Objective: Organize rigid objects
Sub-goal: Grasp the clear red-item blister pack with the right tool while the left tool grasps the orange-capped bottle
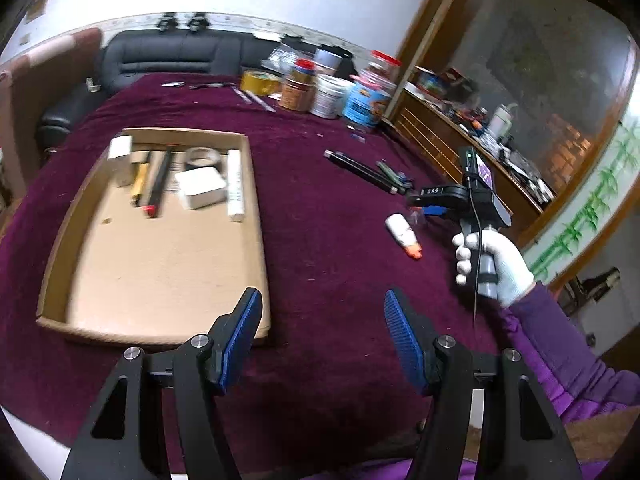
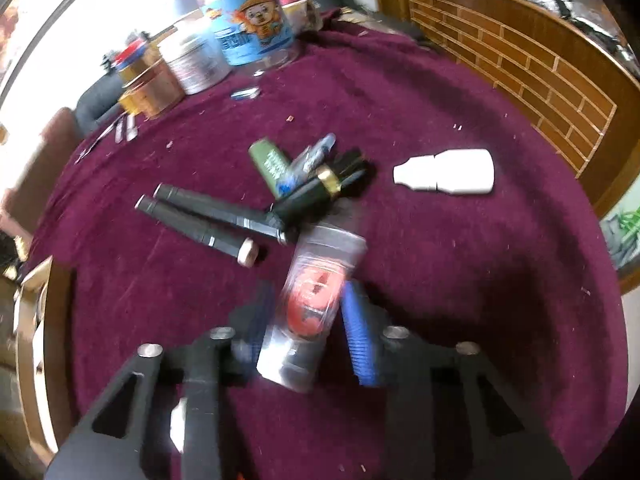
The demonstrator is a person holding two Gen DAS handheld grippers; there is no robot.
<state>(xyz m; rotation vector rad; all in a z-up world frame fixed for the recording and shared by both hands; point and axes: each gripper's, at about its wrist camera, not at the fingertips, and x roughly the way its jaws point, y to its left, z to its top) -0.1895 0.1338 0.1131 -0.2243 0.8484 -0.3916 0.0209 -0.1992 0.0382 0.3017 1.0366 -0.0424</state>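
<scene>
right gripper [image 2: 304, 320] fingers closed around clear plastic packet with orange item [image 2: 316, 300], above maroon-cloth bench [image 2: 440, 280] | left gripper [image 1: 320, 340] fingers open, empty | risk: slick packet slips out before shallow cardboard tray [image 1: 160, 272]

Bare maroon table [image 1: 320, 240] lies open between my left gripper [image 1: 320, 332] and the cardboard tray [image 1: 256, 240], whose near half is empty. Ahead of my right gripper [image 2: 308, 312], crossed markers [image 2: 208, 220] and a white bottle [image 2: 448, 176] block the way; jars [image 2: 200, 60] crowd the far edge.
</scene>
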